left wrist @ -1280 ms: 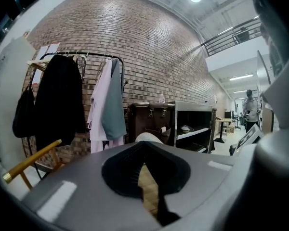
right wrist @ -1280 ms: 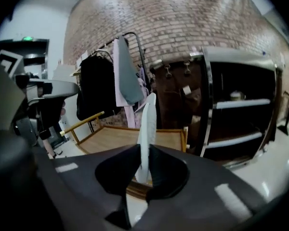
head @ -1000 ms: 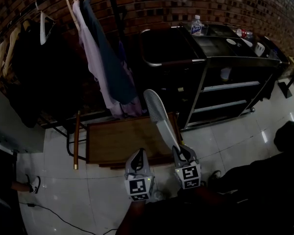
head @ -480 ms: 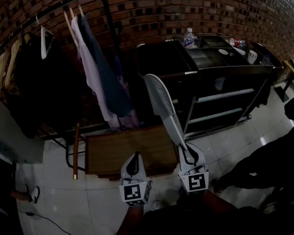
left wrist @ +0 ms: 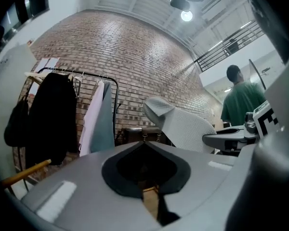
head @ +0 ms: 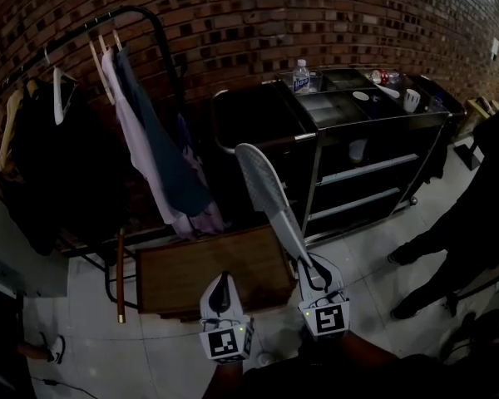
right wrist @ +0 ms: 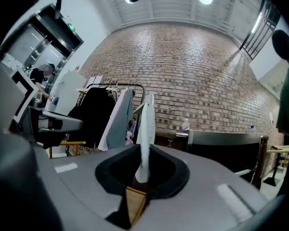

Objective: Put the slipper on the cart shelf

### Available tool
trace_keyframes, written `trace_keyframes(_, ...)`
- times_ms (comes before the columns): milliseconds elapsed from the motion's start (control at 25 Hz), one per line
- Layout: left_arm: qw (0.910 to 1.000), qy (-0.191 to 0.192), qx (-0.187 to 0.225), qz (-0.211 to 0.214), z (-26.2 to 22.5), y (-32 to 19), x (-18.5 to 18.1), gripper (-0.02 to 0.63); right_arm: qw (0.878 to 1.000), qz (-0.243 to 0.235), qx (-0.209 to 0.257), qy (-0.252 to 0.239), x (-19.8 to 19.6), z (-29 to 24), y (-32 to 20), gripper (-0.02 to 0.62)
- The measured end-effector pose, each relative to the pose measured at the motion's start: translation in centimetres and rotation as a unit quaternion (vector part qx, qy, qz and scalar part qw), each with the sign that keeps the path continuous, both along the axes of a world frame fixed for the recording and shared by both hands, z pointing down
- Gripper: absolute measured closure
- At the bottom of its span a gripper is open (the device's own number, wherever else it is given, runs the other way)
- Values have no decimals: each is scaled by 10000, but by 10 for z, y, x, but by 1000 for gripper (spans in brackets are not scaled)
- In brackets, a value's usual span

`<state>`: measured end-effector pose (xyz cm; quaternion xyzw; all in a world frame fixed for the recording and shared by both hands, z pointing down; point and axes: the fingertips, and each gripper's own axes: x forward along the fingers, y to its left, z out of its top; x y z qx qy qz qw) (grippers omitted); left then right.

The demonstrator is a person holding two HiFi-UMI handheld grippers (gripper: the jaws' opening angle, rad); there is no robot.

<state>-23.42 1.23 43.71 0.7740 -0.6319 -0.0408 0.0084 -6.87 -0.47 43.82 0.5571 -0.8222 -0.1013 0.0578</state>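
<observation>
A white slipper [head: 266,191] stands up on edge from my right gripper [head: 310,264], whose jaws are shut on its heel end. In the right gripper view the slipper [right wrist: 145,129] rises thin and upright between the jaws. My left gripper [head: 222,283] hovers beside it on the left, jaws shut with nothing between them; from its own view the slipper [left wrist: 183,126] shows to the right. The black cart [head: 374,119] stands ahead and to the right against the brick wall, with pale-edged shelves [head: 368,169] below its top. The slipper's toe points toward the cart's left end.
A clothes rack [head: 141,131] with hanging garments fills the left. A low wooden platform [head: 204,268] lies just beyond the grippers. A water bottle [head: 301,76] and small items sit on the cart top. A person's legs [head: 466,223] stand at the right.
The view has swung toward the cart, which now sits more to the middle. The slipper stays gripped and upright. A person's legs have come into view at the right.
</observation>
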Motion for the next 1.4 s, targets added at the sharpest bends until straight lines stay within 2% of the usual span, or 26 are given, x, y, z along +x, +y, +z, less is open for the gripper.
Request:
trace_keyframes(160,9998,-48,-125,119,4,-8,18,591,9996,221,-153,8,27,10,-3,549)
trace_keyframes(360,9989,-152,-116,427,6,-21,59,591,9969,654,-423,74,79,30,-3,549)
trace_keyframes(680,9966,-157,-343,729,15,-55,129,591,9863,1266,-1006,313,170,60,-9,549)
trace_keyframes(840,9956,-193,-316,859,21,-74,163,591,9798,1452,-1324,362,207,83,-19,548)
trace_keyframes(1040,9959,-194,-317,825,26,-103,198,591,9741,1463,-1683,383,247,117,-43,549)
trace_keyframes(1240,9957,-233,-689,571,42,-141,224,591,9704,1352,-1982,274,278,133,-92,549)
trace_keyframes(1400,9969,-219,-523,538,45,-178,250,591,9684,1216,-2175,109,298,141,-145,548)
